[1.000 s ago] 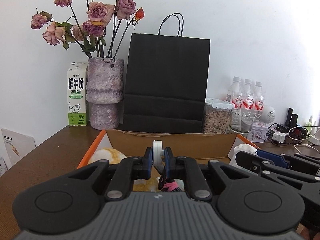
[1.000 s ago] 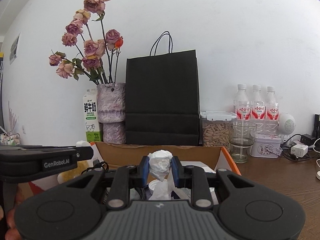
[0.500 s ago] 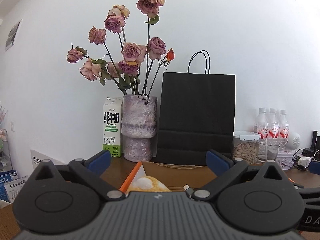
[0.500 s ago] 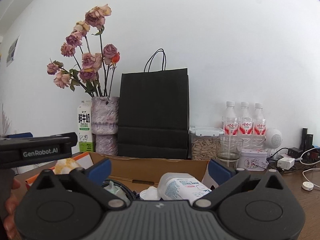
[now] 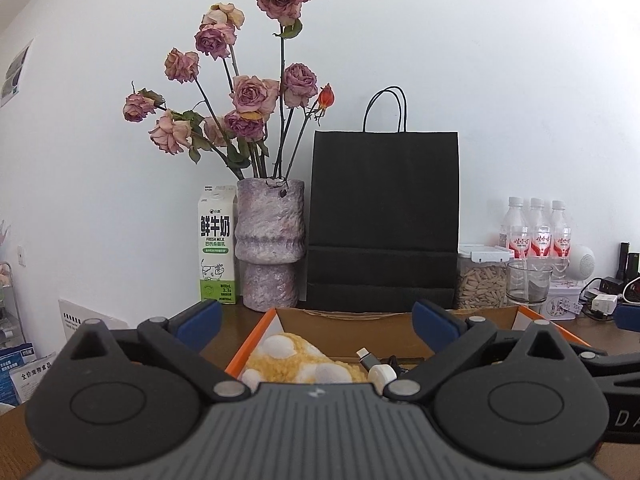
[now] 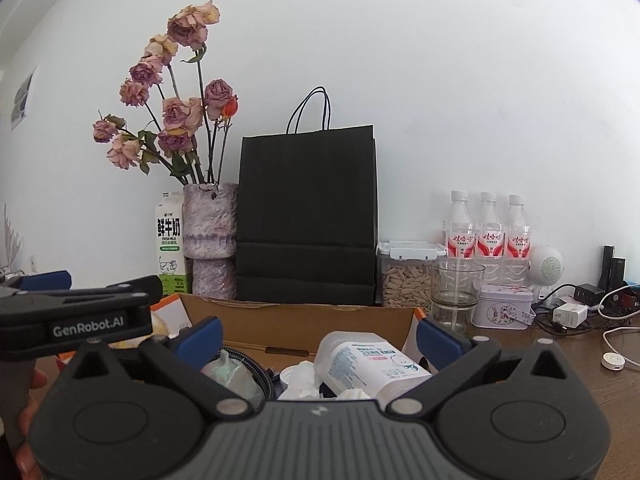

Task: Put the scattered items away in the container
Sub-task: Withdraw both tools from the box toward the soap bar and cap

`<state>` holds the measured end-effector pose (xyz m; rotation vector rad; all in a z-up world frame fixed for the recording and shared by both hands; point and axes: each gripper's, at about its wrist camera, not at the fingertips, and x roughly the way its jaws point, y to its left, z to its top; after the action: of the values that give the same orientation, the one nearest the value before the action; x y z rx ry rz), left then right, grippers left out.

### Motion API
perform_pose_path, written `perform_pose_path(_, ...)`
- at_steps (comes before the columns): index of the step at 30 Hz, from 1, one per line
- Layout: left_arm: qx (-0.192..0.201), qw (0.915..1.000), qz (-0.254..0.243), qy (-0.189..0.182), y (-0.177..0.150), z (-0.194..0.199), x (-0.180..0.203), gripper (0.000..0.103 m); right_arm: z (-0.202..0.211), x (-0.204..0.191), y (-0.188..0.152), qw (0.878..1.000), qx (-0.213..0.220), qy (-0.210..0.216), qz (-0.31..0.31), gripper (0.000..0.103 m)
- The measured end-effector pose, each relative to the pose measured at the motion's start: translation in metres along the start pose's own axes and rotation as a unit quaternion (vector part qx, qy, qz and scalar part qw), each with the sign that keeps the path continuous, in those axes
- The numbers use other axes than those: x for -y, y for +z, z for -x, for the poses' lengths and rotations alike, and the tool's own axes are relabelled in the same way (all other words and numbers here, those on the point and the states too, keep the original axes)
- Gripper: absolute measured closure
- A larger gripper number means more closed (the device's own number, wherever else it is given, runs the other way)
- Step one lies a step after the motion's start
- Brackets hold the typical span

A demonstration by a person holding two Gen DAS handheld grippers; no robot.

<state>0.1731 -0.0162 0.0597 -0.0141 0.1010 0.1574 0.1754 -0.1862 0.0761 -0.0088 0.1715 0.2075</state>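
Both jaws stand wide with nothing between them: left gripper (image 5: 316, 326) and right gripper (image 6: 318, 334) hover above the cardboard box (image 6: 304, 316), where a white bottle (image 6: 368, 360), crumpled tissue (image 6: 304, 380) and a yellow plush toy (image 5: 296, 360) lie.

the cardboard box (image 6: 296, 316) sits on the table (image 6: 600, 376). in the box lie a plastic bottle (image 6: 368, 360), crumpled tissue (image 6: 304, 378) and a plush toy (image 5: 296, 360). behind the box stands a paper bag (image 6: 306, 216), with a vase (image 6: 210, 236) to its left and a jar (image 6: 406, 278) to its right.
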Motion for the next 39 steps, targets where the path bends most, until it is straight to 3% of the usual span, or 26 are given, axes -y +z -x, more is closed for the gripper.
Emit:
perform_pose_path(12,-0.027,0.9995,0.013,0.003,-0.013,0.025,0.009,0.000,0.028,0.022,0.000,1.000,-0.018,0.008,-0.012,0.000)
perform_pose_path(19,-0.036,0.9993,-0.009,-0.007,-0.019,0.046,0.023,0.000,0.046,0.035,-0.012,0.999,-0.041,0.007,-0.004,0.000)
perform_pose_path(27,-0.078,0.9969,0.000,-0.016,-0.026,0.050,0.020,0.000,0.049,0.052,-0.028,0.993,-0.115,0.033,-0.010,0.000)
perform_pose_path(35,-0.113,0.9924,-0.004,-0.048,-0.028,0.049,0.021,0.000,0.038,0.054,-0.039,0.987,-0.161,0.011,0.001,0.000)
perform_pose_path(39,-0.142,0.9885,-0.011,-0.050,-0.029,0.043,0.022,0.000,0.026,0.047,-0.047,0.981,-0.192,0.008,0.017,0.006)
